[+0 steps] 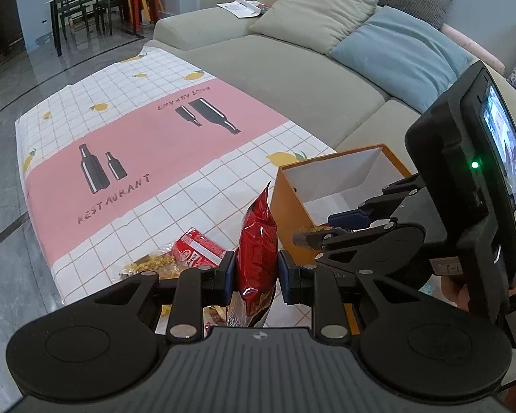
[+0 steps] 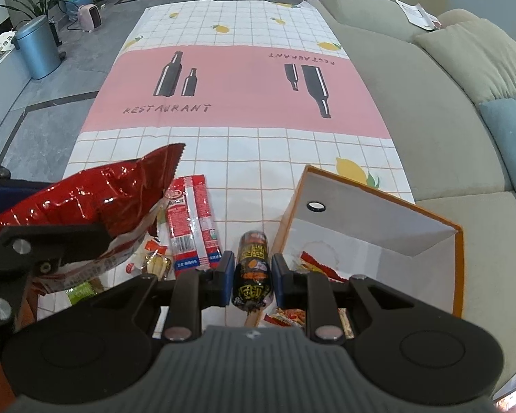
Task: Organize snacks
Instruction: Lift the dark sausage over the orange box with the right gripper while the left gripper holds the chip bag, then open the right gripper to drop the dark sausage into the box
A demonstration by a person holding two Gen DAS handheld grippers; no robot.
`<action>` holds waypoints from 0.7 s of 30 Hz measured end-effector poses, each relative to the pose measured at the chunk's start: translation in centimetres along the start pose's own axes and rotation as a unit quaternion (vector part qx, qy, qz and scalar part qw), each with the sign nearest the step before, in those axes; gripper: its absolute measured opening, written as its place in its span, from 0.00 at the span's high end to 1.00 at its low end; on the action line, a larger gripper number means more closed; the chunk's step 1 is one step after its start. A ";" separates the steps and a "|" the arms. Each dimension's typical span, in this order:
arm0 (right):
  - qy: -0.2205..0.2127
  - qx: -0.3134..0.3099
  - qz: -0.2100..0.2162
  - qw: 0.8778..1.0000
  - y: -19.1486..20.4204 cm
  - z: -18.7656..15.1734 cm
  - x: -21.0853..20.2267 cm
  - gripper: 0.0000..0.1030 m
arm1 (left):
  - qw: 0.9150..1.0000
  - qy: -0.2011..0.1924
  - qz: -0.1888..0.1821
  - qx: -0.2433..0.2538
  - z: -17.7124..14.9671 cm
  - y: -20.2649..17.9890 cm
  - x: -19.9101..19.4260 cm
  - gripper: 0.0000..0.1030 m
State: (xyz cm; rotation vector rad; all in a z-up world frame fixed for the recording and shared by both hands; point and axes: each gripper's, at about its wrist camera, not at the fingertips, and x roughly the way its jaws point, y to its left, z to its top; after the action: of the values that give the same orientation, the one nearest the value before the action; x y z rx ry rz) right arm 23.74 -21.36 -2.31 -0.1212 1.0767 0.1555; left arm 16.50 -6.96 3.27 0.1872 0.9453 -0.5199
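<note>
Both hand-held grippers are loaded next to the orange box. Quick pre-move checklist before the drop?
1. Left hand-held gripper shut on the red snack bag: ok.
2. Right hand-held gripper shut on the black sausage stick: ok.
3. Orange box open at the top: ok.
4. Room left in the box: ok, red wrappers lie only at the bottom.
5. Grippers clear of each other: cannot tell; the right one sits close beside the left in the left wrist view.
6. Loose snacks on the tablecloth, such as the red sausage pack, out of the path: cannot tell.
</note>
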 end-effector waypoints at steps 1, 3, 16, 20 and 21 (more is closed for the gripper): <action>0.000 0.001 0.000 1.000 -0.1 -0.1 0.0 0.80 | 1.000 0.000 -0.001 0.000 0.0 -0.1 0.0 0.72; 0.001 0.010 0.006 1.000 -0.5 -0.2 0.0 0.80 | 1.000 0.001 -0.002 0.000 0.0 -0.3 0.1 0.72; -0.008 0.023 0.010 1.000 -0.8 -0.8 -0.8 0.80 | 1.000 0.000 -0.006 -0.003 -0.1 -0.6 -0.3 0.72; -0.008 0.031 0.013 0.999 -0.9 -0.9 -1.2 0.80 | 1.000 0.003 -0.019 -0.011 0.2 -0.4 -0.4 0.72; -0.008 0.030 0.012 0.999 -0.9 -0.9 -1.3 0.80 | 1.000 0.004 -0.022 -0.013 0.3 -0.3 -0.5 0.72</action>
State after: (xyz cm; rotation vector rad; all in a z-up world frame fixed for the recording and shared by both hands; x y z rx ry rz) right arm 22.54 -22.51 -1.57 -0.0517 1.0657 0.1459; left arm 16.32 -7.13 3.84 0.1459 0.9645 -0.5476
